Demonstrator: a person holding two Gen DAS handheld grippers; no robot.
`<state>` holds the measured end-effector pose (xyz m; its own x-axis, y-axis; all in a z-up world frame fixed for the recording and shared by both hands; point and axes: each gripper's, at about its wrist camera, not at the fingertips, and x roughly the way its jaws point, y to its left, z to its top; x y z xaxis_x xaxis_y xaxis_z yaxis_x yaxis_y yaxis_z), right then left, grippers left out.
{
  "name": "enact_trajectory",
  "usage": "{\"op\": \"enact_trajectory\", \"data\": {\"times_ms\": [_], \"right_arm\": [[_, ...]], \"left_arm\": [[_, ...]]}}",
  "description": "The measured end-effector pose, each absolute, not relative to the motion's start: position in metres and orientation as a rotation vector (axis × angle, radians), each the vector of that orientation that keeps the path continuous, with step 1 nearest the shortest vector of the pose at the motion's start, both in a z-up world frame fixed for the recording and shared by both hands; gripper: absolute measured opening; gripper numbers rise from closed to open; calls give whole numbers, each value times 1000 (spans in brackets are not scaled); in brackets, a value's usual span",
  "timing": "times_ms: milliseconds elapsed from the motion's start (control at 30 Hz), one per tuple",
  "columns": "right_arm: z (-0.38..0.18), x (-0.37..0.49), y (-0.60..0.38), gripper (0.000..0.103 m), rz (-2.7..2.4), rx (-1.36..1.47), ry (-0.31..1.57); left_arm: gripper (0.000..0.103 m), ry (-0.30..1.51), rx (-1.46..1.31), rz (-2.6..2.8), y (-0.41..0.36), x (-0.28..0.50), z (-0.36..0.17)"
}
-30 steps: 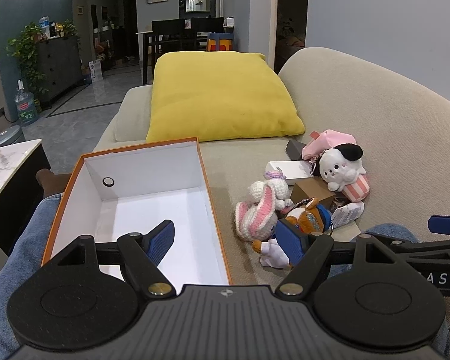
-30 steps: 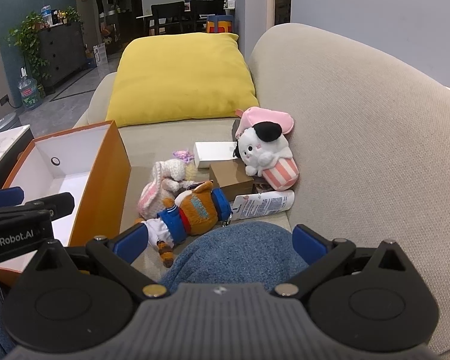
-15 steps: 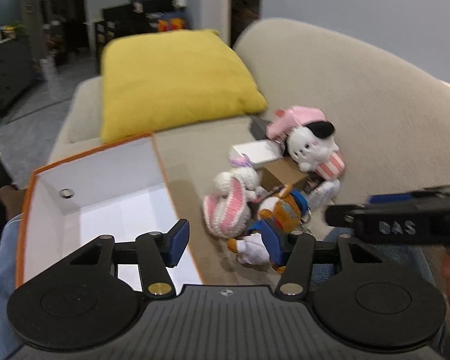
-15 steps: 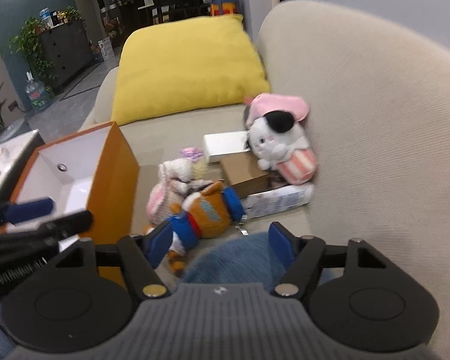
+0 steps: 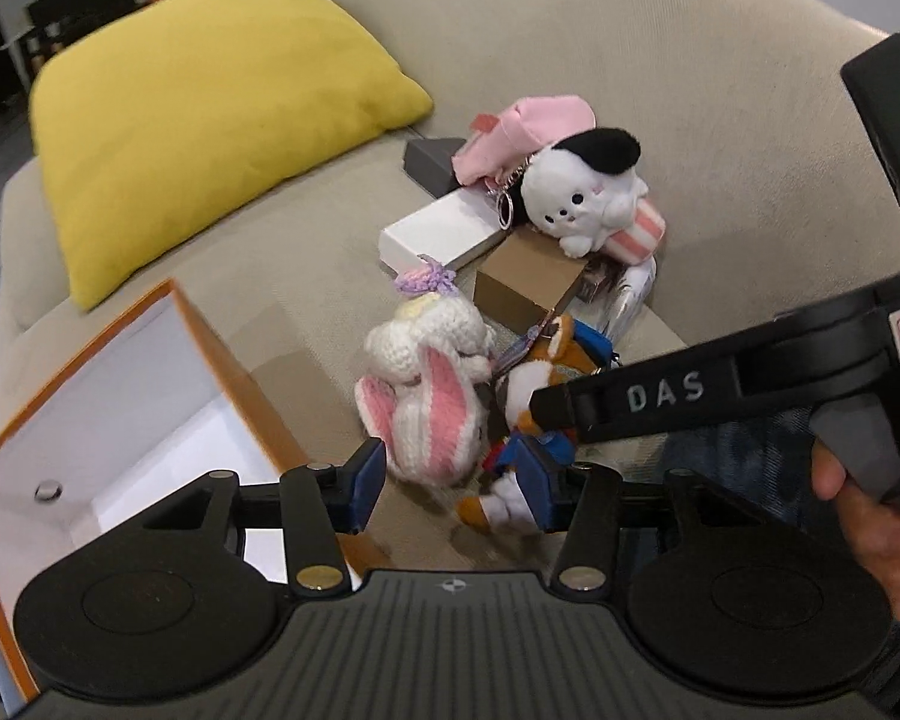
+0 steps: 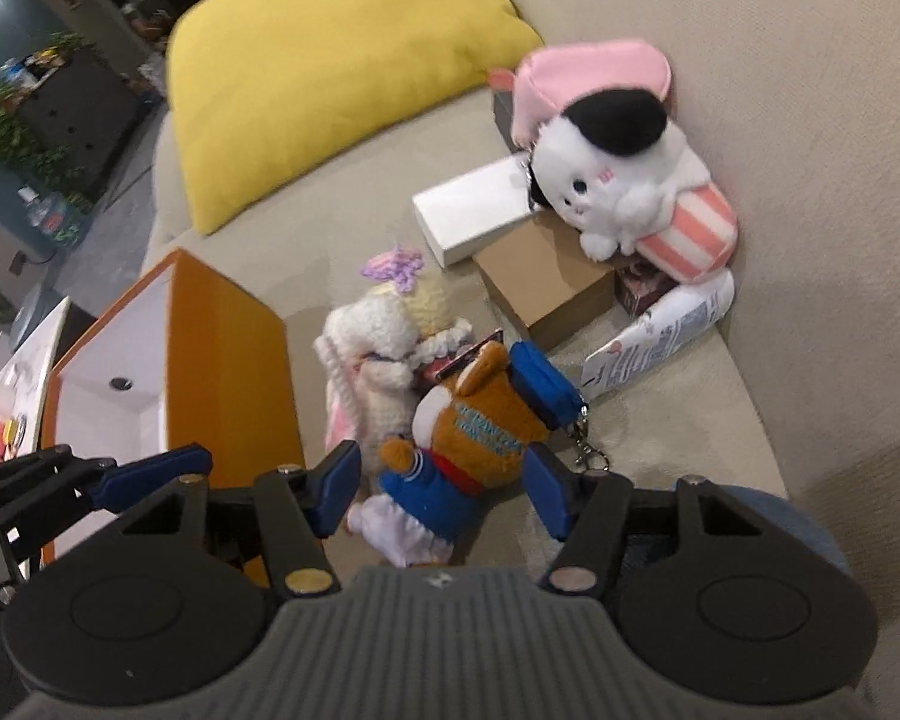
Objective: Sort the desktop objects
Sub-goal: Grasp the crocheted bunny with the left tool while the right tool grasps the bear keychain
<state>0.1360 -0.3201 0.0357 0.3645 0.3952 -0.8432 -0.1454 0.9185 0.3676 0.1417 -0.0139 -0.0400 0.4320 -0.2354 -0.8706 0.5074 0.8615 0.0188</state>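
orange-and-blue plush (image 6: 480, 438), lying on the sofa (image 6: 660, 438) just beside the crochet rabbit (image 5: 426, 384), now sits between the right gripper (image 6: 444, 486) jaws, which a second ago hung wide over the person's knee. both grippers have dropped toward the toys; the left gripper (image 5: 450, 480) frames the rabbit. both sets of jaws are closing, neither yet pressing. orange box (image 5: 234, 360) waits empty beside them.

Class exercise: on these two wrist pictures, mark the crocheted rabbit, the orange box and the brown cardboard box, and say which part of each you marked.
crocheted rabbit (image 5: 426, 384): left wrist view, on its pink and white body.
orange box (image 6: 228, 360): right wrist view, on its orange outer side wall.
brown cardboard box (image 6: 540, 282): right wrist view, on its bare top face.
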Motion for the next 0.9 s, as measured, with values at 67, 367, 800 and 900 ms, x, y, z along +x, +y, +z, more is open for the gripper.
{"op": "enact_trajectory", "data": {"times_ms": [67,367,800,900], "right_arm": [[31,143,-317,61,327,264,1181],[-1,177,-309,65,277,365,1310],[10,200,-309,49,350,222,1182],[4,197,-313,52,361,215,1205]], "left_arm": [[51,1055,320,-501,-16,154,-44],[51,1123,433,-551,-29,187,-71],[51,1197,383,-523,-33,218,-97],[51,1229,337,-516,-31,224,-103]]}}
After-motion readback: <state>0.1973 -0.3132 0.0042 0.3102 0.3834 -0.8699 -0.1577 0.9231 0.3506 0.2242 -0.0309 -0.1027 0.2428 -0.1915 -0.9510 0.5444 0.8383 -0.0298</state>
